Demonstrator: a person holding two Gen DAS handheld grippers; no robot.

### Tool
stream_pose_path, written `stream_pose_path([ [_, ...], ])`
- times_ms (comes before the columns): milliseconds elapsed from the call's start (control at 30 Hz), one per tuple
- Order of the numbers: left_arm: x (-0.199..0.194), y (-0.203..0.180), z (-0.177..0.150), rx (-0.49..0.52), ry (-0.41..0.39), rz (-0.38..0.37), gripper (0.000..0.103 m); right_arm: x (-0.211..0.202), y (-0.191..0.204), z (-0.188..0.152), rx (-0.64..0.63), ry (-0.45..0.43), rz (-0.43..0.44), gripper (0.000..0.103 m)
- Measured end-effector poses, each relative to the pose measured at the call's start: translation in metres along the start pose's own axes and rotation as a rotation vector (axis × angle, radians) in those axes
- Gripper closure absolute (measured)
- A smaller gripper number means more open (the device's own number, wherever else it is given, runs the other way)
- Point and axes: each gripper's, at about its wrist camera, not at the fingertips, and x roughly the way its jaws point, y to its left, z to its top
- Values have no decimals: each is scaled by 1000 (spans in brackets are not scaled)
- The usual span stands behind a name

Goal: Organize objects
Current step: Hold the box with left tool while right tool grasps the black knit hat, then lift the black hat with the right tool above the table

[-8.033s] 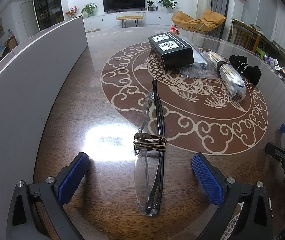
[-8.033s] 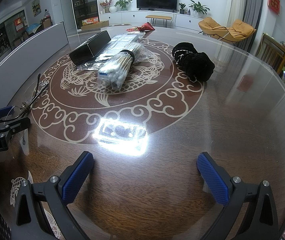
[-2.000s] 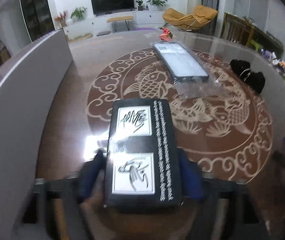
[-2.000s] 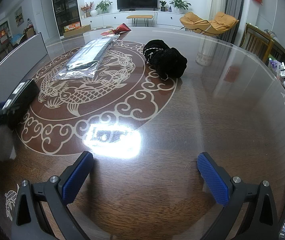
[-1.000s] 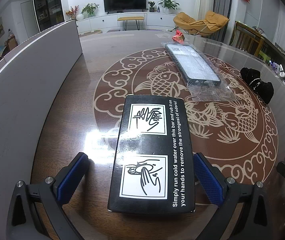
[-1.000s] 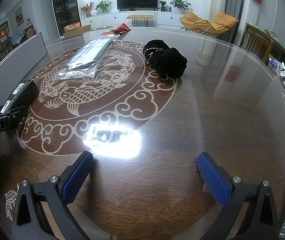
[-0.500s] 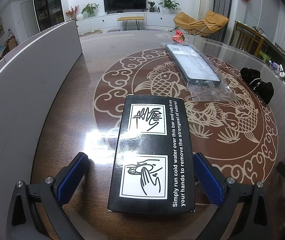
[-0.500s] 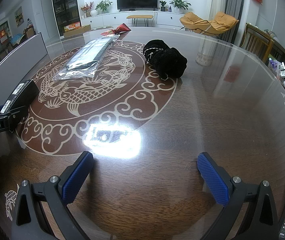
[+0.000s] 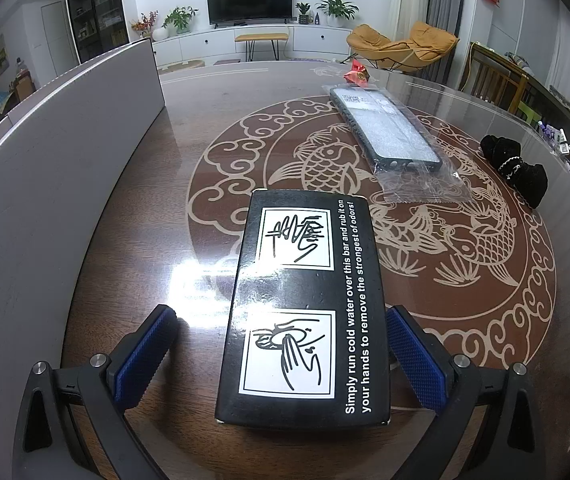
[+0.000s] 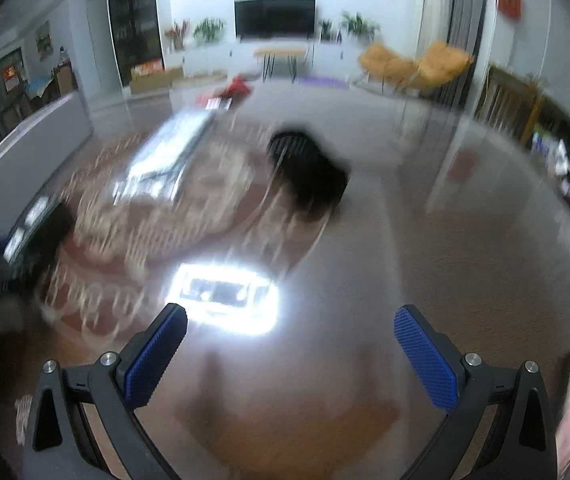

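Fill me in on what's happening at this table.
A person is tidying a dark wooden table with a handheld tool in each hand. The left tool is open around a black rectangular box with white hand-washing drawings, which lies flat on the table; neither blue pad presses it. The right tool is open and empty, its view blurred by motion. Farther off lie a dark phone case in a clear plastic bag and a black fabric bundle.

On the table, the box lies between my left fingers; the bagged case lies behind it, the pouch near the right edge.
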Motion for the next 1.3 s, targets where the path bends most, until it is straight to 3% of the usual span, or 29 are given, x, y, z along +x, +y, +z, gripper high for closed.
stream_pose_path([
  [133,0,0,0,0,0,0,0,45,-6,57,-42,95,33,0],
  [367,0,0,0,0,0,0,0,113,21,97,-109,168,31,1],
  [400,0,0,0,-1,0,-1,0,116,25,97,-118,164,44,8],
  [500,2,0,1,-1,1,-1,0,112,30,98,-99,133,91,50],
  [533,2,0,1,-1,1,-1,0,108,32,95,-95,121,97,58],
  [600,1,0,1,-1,0,-1,0,101,35,88,-102,106,108,61],
  [933,1,0,1,-1,1,-2,0,26,73,-5,-103,55,153,60],
  [1067,1,0,1,-1,1,-1,0,1,91,-37,-134,26,133,59],
  [1200,1,0,1,-1,1,-1,0,1,101,-43,-164,40,120,16],
  [1300,1,0,1,-1,1,-2,0,7,98,-40,-142,59,127,9],
])
